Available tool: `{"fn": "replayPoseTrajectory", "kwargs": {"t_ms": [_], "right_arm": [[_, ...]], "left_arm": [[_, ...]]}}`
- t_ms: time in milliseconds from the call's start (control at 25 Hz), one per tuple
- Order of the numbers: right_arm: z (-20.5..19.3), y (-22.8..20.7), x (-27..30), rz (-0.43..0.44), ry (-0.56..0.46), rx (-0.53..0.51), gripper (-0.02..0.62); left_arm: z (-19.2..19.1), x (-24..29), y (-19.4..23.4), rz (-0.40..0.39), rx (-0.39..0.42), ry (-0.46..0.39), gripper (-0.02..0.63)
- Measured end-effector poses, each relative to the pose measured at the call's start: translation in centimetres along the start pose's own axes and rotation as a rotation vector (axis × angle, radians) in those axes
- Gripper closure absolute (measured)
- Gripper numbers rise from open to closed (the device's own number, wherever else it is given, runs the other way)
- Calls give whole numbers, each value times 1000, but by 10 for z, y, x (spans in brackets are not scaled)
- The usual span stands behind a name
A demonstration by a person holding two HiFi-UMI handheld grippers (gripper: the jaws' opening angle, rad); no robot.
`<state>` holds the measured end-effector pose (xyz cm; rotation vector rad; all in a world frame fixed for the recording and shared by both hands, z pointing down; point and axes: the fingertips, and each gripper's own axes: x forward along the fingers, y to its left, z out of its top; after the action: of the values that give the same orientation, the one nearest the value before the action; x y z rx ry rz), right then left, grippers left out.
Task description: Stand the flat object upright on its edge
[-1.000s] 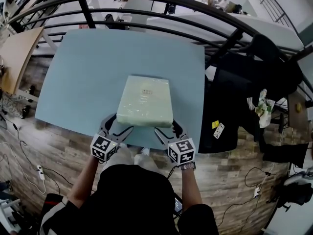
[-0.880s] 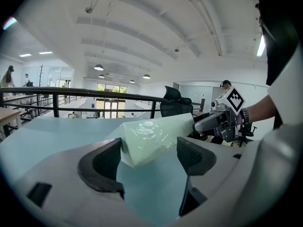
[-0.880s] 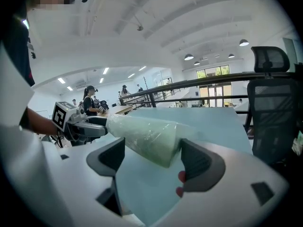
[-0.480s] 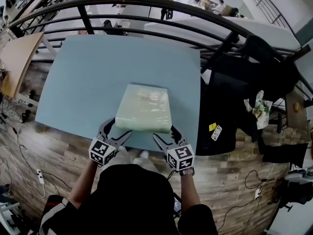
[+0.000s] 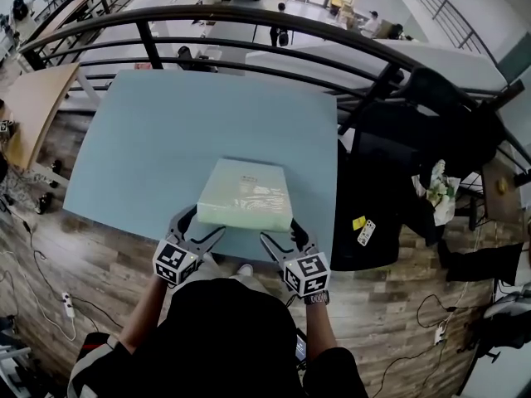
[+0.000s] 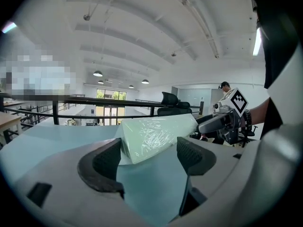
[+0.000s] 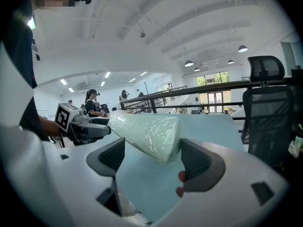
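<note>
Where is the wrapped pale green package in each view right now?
Head view: package at centre, by the near edge of the blue table.
Left gripper view: package centre, just beyond the open jaws.
Right gripper view: package centre, just beyond the open jaws.
Shared landmark: black railing behind the table.

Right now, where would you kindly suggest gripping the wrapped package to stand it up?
Its two near corners, from the person's side: the wrapped package is a wide slab, and those corners sit before the open left gripper and right gripper.
</note>
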<state>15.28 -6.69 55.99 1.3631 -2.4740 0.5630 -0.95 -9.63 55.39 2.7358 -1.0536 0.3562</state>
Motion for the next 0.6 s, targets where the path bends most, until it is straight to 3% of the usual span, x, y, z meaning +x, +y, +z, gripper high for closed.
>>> {"fn": "replayPoseTrajectory", "kwargs": {"t_ms": [600], "right_arm": [[10, 10, -16, -15, -31, -9, 247]], "left_arm": [[15, -9, -8, 17, 8, -37, 249]]}}
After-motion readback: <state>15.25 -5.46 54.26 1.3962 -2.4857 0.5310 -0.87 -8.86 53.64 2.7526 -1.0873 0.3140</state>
